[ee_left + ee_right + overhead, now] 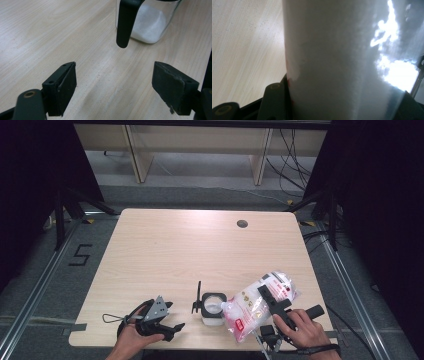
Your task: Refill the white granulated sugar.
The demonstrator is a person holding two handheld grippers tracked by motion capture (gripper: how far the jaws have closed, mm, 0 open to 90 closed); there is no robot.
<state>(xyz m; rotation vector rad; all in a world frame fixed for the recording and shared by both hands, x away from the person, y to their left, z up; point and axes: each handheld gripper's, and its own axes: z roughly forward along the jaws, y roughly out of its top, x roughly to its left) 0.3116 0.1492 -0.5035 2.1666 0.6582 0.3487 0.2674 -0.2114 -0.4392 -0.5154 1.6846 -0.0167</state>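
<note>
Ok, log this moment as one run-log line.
right gripper: shut on bag, tilted over jar | left gripper: open, empty, beside jar | jar: partly filled, lid open

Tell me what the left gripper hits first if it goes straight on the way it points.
Likely the black handle of the glass jar of white powder, straight ahead of the open left gripper; bare table lies between.

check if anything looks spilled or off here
Fine white grains are scattered on the table in front of the glass jar, which looks like a small spill. The bag of white powder is held tilted in the right gripper, its end at the jar's mouth. The left gripper is open and empty.
</note>
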